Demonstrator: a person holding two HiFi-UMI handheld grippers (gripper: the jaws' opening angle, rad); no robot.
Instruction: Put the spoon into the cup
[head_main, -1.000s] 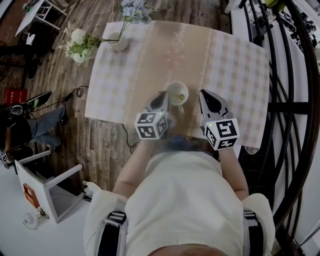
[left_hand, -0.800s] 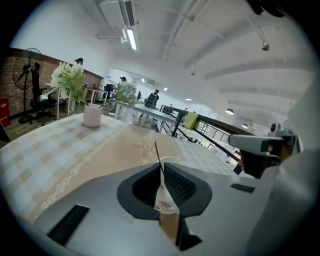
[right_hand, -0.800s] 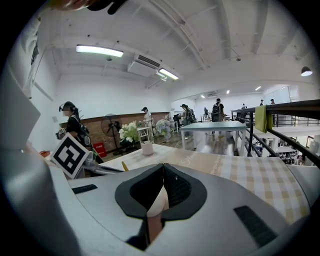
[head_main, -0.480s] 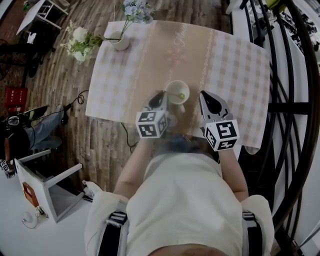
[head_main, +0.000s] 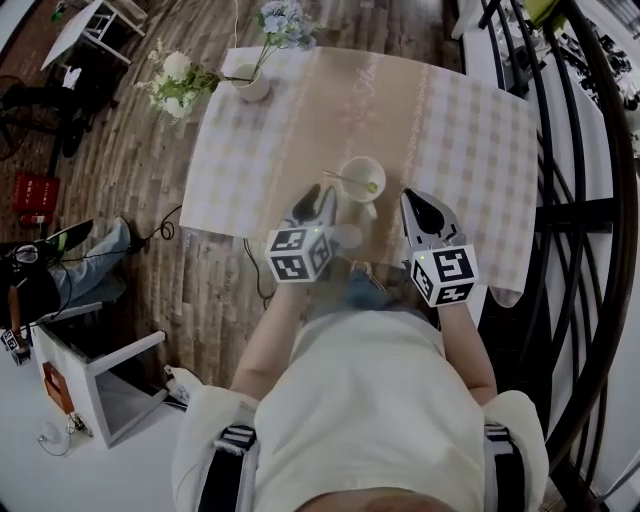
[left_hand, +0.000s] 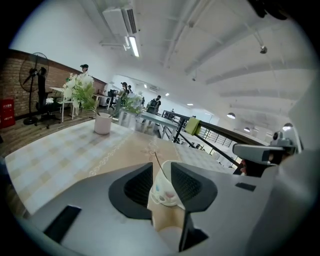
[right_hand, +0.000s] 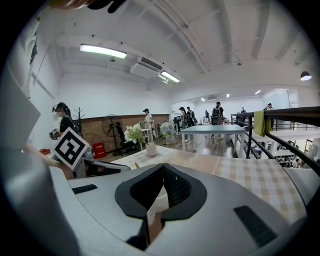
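In the head view, the spoon (head_main: 350, 181) lies already in the cup (head_main: 362, 180), which stands just ahead of both grippers and between them. Its handle points toward the left gripper (head_main: 318, 200), which seems a little nearer than the right gripper (head_main: 418, 205).

In the left gripper view, the jaws are slightly apart and hold nothing (the cup shows beyond the gap).

In the right gripper view, the jaws meet at the tips, with nothing between them.

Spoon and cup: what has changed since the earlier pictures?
The left claw has drawn back a little from the cup, jaws apart. The spoon now lies free in the cup, its handle across the rim. The right claw and the cup stayed put.
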